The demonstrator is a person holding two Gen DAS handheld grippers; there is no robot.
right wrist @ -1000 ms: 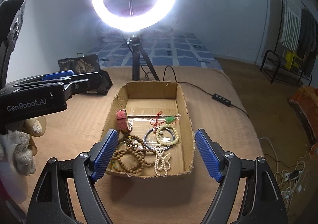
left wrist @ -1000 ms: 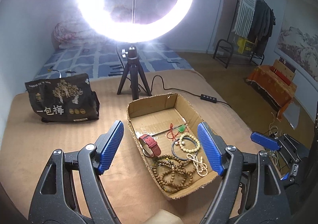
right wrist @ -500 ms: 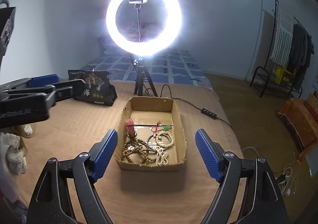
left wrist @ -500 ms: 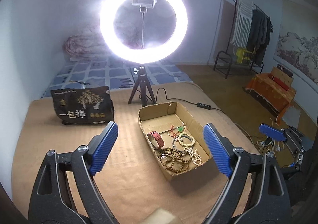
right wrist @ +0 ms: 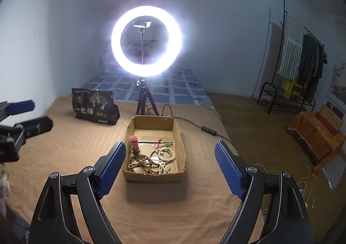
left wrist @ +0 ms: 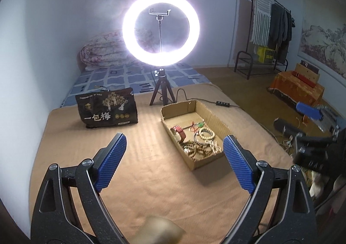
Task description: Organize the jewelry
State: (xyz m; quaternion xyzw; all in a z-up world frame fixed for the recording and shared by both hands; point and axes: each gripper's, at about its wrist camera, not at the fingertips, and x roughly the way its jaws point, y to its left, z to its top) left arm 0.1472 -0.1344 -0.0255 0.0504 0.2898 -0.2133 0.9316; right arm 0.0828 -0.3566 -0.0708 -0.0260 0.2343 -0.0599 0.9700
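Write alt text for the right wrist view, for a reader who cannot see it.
The open right gripper hangs over a tan-covered surface, aimed at a shallow cardboard box holding beaded bracelets, a red strap and a red-corded green pendant. Behind stand a lit ring light and a dark printed bag; the left gripper enters at left.

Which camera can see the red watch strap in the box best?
The right wrist view: it looks straight down the cardboard box, so the red strap shows clearly near the left wall. In the left wrist view the strap sits at an angle, partly behind the box's near wall.
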